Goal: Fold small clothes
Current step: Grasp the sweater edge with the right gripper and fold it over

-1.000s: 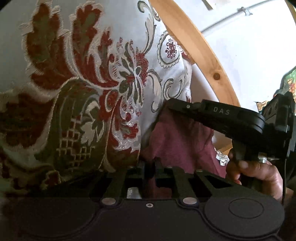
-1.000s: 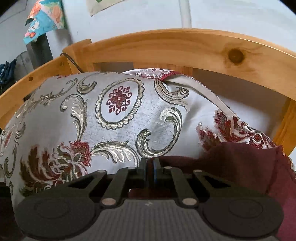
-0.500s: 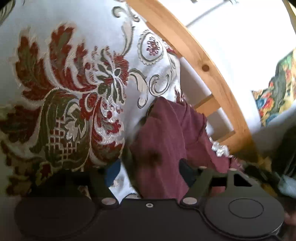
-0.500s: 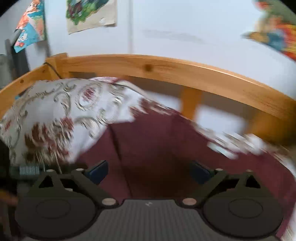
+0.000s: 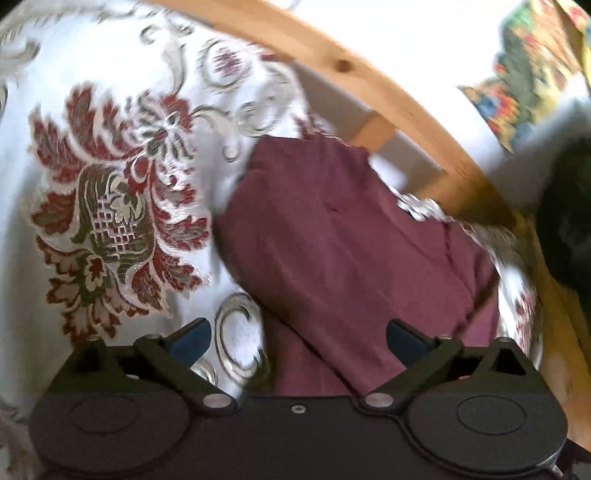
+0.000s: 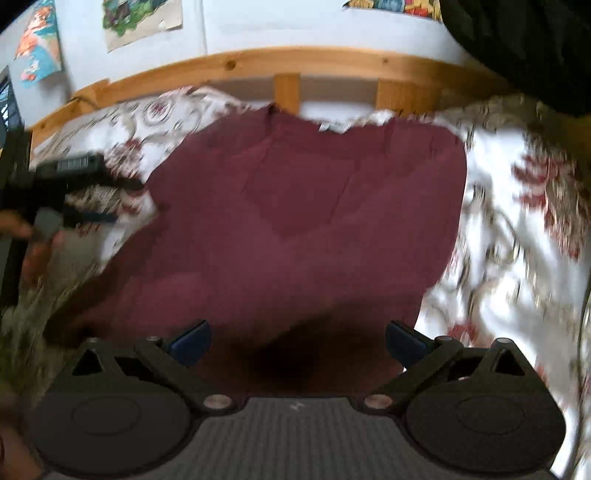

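Left gripper point(image 5: 297, 338): jaws spread wide, having just been opening, with nothing pinched; the near edge of the maroon garment point(image 5: 351, 236) lies under the gap, untouched by the pads. Right gripper point(image 6: 297, 338): jaws likewise released and just opened, hovering over the garment point(image 6: 306, 221) with no cloth between the pads. In the right view the left gripper point(image 6: 86, 190) also shows at the far left, beside the garment's left edge, its fingers apart. The garment lies spread on the patterned bedspread point(image 5: 110, 192), near the wooden bed frame point(image 5: 406, 122), its far edge close to the rail; seams or creases run across it, and how many layers it forms cannot be told through the blur. Posters point(image 6: 140, 18) hang on the wall behind. Risks, as judged: with both grippers free, the loosely laid cloth may slump or spring back along its crease; a next grasp may catch the bedspread together with the garment, since both are soft and touching; a pinch on only the top layer would skew the fold. Containers: none in view.
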Available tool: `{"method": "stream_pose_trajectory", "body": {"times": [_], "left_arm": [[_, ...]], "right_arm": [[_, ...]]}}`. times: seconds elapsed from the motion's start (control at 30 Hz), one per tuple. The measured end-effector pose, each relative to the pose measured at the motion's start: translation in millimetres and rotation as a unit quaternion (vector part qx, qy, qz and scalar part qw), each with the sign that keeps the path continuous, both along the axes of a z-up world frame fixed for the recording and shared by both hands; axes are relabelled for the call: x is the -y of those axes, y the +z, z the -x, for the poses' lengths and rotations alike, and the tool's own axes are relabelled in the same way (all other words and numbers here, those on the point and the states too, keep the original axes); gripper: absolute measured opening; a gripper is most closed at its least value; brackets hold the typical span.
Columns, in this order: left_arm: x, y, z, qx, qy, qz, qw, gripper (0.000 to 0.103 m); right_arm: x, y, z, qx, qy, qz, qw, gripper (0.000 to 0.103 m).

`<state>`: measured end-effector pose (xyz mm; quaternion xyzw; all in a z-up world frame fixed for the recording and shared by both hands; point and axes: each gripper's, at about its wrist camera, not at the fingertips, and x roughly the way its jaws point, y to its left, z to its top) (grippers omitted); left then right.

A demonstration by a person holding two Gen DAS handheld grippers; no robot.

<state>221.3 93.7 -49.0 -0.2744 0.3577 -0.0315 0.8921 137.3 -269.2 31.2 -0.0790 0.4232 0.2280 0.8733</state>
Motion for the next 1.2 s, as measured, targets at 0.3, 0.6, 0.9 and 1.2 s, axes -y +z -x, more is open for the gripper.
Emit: {"method": "stream_pose_trajectory", "body": {"times": [0.3,0.6,0.9,1.2], "left_arm": [[-3.9,-5.5,71.6,-0.068,-0.045,0.002,0.9967,0.102],[14.5,-12.2,84.9,-0.071,-0.132,0.029,0.9883,0.102],[18.4,-28.7,83.2,-0.106,-0.129,0.021,0.9858,0.067],[-2.2,-3.4,90.8,-0.061,-0.092,0.06,0.992,0.006]], "right_arm": [[50.0,-44.2,48.7,-0.088,-0.125,-0.118,0.981,0.102],[96.4,-76.6,64.4,-0.128,-0.253,-0.262,0.923,0.101],[82.4,-74.7,70.6,-0.103,-0.279,-0.201,0.933,0.058],[92.2,-28.1,81.8,-0.018,-0.252,-0.2,0.947,0.014]]}}
